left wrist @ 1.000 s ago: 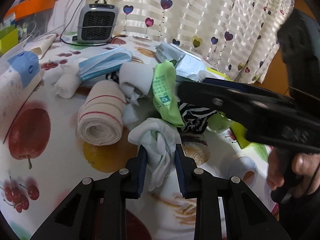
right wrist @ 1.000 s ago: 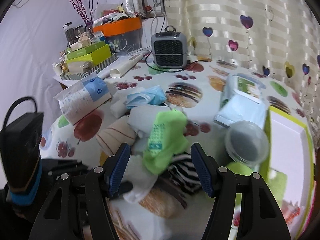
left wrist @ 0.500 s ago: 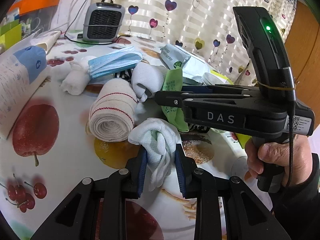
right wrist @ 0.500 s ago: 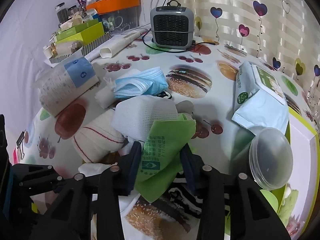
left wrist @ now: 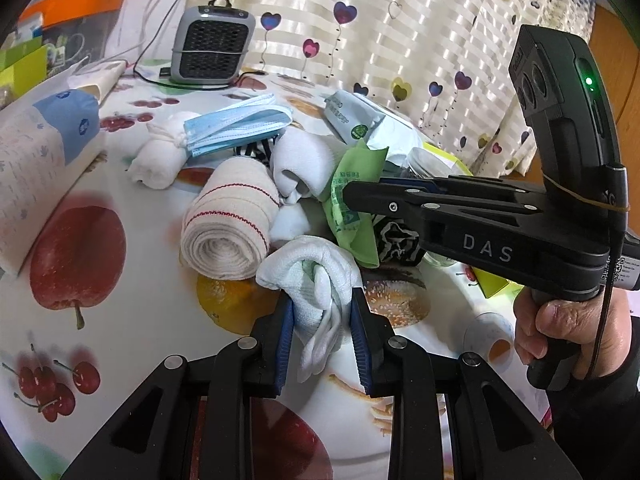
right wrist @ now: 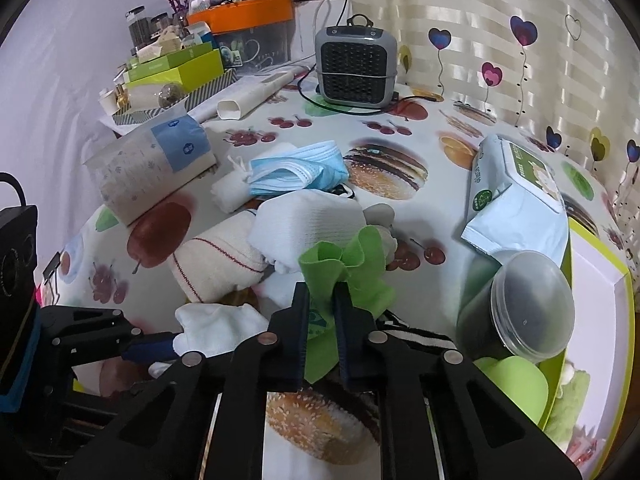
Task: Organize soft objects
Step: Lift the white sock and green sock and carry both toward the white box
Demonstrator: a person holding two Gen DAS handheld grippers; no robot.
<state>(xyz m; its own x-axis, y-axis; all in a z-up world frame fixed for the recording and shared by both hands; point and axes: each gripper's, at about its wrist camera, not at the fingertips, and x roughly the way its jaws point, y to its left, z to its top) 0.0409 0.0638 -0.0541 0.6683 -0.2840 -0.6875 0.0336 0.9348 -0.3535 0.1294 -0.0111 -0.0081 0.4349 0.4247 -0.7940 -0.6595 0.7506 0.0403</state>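
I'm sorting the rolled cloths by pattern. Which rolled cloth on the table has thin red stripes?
The large cream rolled cloth lying on its side beside the pile, with thin red lines around it. The smaller rolled cloth by the blue face masks is plain white.

tablecloth (right wrist: 432, 148): glossy print | green cloth (right wrist: 348, 264): matt | towel roll (left wrist: 232, 216): ribbed cotton

A room in a home was shown. A table was covered with a fruit-and-burger tablecloth (right wrist: 400, 208), heart curtains (right wrist: 500, 40) were hung behind, and a small heater (right wrist: 356, 68) was placed there.
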